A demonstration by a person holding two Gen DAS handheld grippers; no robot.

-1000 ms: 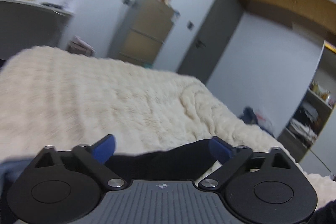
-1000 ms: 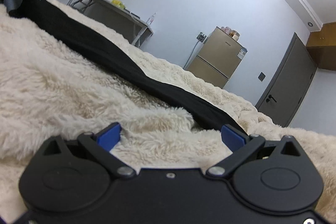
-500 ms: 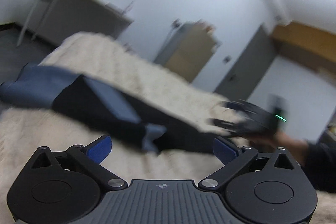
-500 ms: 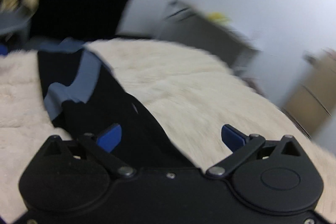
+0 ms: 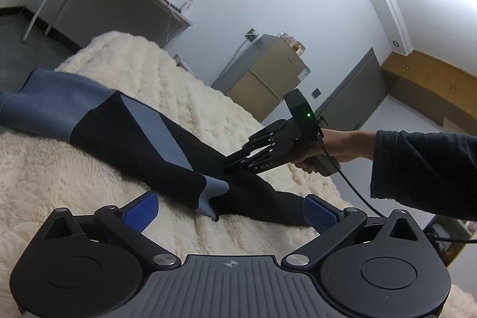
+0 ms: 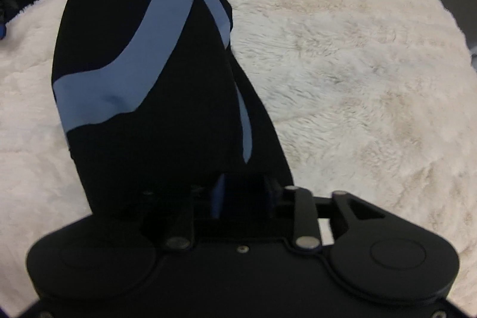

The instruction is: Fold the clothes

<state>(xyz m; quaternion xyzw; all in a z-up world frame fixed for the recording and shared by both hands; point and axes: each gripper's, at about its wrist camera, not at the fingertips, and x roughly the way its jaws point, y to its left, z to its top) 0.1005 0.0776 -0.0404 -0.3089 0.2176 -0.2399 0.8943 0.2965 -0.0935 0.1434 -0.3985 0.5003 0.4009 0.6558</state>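
The right gripper [image 6: 243, 198] had swung over and just closed, pinching the garment [image 6: 155, 85]. The left gripper [image 5: 229, 209] stayed open near the cuff [image 5: 213, 192]. The soft, limp, light cloth seemed best gripped at edges.

Even indoor light, ceiling glare, fisheye-bent edges, slight blur.

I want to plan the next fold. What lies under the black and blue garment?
The garment lies stretched on a cream fluffy blanket, which shows all around it. Whatever is under the blanket is covered. The right gripper has just been closing on the garment's dark cloth.
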